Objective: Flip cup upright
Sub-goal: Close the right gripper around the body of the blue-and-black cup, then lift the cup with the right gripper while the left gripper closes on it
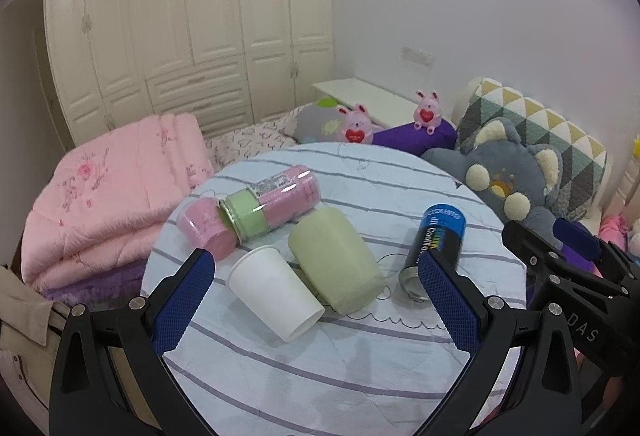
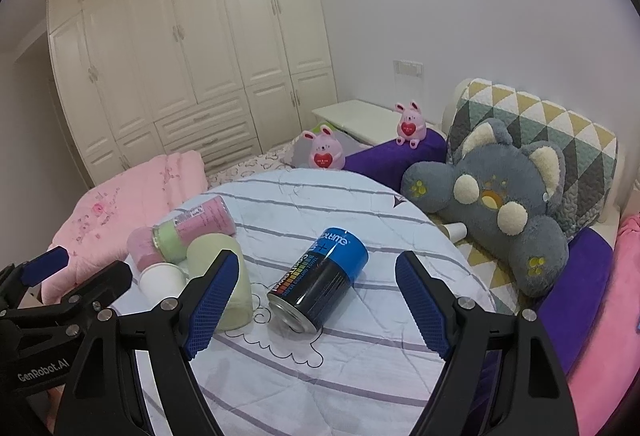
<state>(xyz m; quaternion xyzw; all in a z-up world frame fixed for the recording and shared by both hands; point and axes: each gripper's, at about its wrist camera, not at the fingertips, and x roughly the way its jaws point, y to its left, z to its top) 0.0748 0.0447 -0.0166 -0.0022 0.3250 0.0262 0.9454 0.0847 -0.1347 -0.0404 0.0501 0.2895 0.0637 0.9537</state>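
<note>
— Both sets of jaws stand wide apart and hold nothing. The left gripper (image 1: 316, 290) hangs above the near part of the round table (image 1: 360, 368), its blue pads (image 1: 186, 298) clear of everything.

— And the cup?

— The white paper cup (image 1: 276, 294) lies on its side between the left jaws, its mouth toward the camera. Just right of it, touching, lies a pale green cup (image 1: 334, 260), also tipped over. Beyond the jaws lie two pink canisters (image 1: 256, 204), one with a green band.

— What does the right gripper (image 2: 316, 300) face?

— A dark can with a blue top (image 2: 320, 282) on its side, lying between its jaws but touching neither. The green cup sits at its left pad (image 2: 212, 302).

— Room to move?

— Bare striped cloth lies nearer than the jaws. The table's far edge runs close behind the canisters, with a folded pink quilt (image 1: 108, 196) off the left side and a grey plush bear (image 2: 492, 196) past the right edge.
</note>
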